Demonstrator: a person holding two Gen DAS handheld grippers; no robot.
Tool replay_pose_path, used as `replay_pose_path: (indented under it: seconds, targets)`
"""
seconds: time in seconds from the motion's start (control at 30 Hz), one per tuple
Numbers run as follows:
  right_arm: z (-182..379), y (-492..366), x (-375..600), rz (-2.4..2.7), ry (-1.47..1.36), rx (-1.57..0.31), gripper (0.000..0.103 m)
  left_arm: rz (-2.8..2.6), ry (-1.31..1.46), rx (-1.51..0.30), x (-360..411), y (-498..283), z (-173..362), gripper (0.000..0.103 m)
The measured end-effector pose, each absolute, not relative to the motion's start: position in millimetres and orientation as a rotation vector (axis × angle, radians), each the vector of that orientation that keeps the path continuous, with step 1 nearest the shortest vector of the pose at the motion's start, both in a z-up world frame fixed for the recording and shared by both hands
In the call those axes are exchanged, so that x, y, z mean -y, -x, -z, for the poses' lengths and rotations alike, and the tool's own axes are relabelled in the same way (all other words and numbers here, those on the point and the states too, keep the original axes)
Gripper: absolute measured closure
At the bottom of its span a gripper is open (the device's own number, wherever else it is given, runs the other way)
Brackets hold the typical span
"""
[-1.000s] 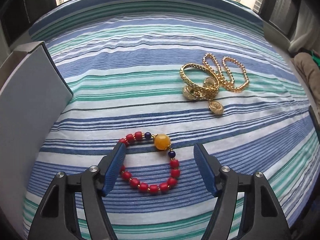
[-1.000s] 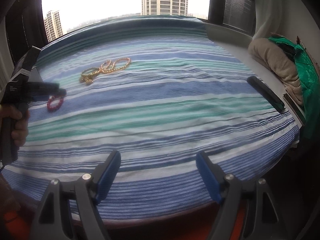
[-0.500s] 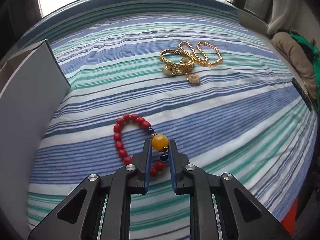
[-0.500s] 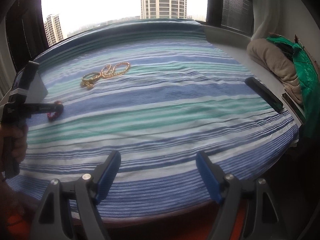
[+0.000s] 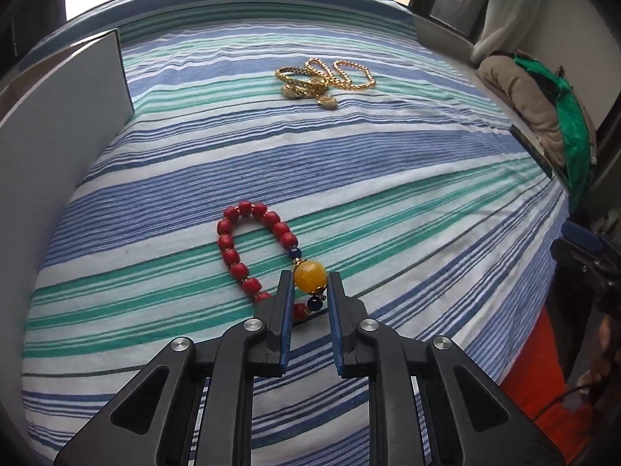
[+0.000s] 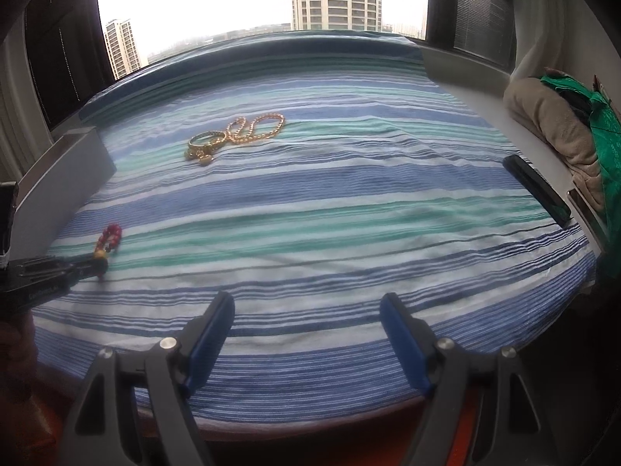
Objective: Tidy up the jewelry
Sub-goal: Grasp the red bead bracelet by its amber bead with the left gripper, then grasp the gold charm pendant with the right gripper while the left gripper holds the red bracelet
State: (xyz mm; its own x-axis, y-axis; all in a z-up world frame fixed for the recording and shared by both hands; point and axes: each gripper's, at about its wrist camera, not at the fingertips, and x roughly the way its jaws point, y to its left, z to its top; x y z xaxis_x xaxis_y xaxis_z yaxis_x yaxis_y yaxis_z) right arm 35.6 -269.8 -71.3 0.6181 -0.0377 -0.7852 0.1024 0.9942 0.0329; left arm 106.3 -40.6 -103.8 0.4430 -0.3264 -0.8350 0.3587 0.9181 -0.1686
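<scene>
Left tongs [image 5: 309, 283]: I have them clamped on the beaded bracelet [image 5: 256, 248] (yellow bead).
Right tongs [image 6: 306, 318]: apart, holding nothing.
Grey box [image 5: 58, 124]: I cannot see inside.

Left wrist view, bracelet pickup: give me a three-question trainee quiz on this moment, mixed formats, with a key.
1. True or false: the left gripper is shut on the red bead bracelet at its yellow bead.
2. Multiple choice: the gold chain and bangle pile lies A) inside the grey box, B) on the striped cloth beyond the bracelet, C) between the right gripper's fingers.
3. Fill in: the right gripper is ____ and holds nothing.

Key: 1 true; 2 B; 3 open.
</scene>
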Motion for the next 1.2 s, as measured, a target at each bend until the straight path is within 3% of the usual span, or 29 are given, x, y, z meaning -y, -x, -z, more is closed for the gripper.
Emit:
replay_pose_path:
  seconds: [0.33,0.53,0.6,0.77,0.93,1.03,1.2]
  targets:
    - [35,-131,271,-0.287,-0.194,-1.003,0.024,0.392,-0.023,-0.998,45,-111,109,0.085]
    - [78,-240,267,-0.332,-0.268,-1.129,0.026,0.375,-0.072,-0.970,51,-106,110,0.085]
    - [85,-267,269,-0.306,-0.311,-1.131,0.040,0.369,-0.089,-0.961,52,-104,110,0.085]
    - [82,-326,265,-0.244,-0.344,-1.147,0.057,0.359,-0.106,-0.935,53,-100,109,0.085]
    - [90,-356,218,-0.305,-0.266,-1.210,0.061,0.360,-0.099,-0.932,52,-100,108,0.085]
    - [95,-370,190,-0.278,-0.133,-1.223,0.068,0.359,-0.094,-0.934,52,-100,108,0.085]
    - [114,-386,166,-0.208,0.025,-1.254,0.069,0.358,-0.093,-0.931,53,-100,107,0.086]
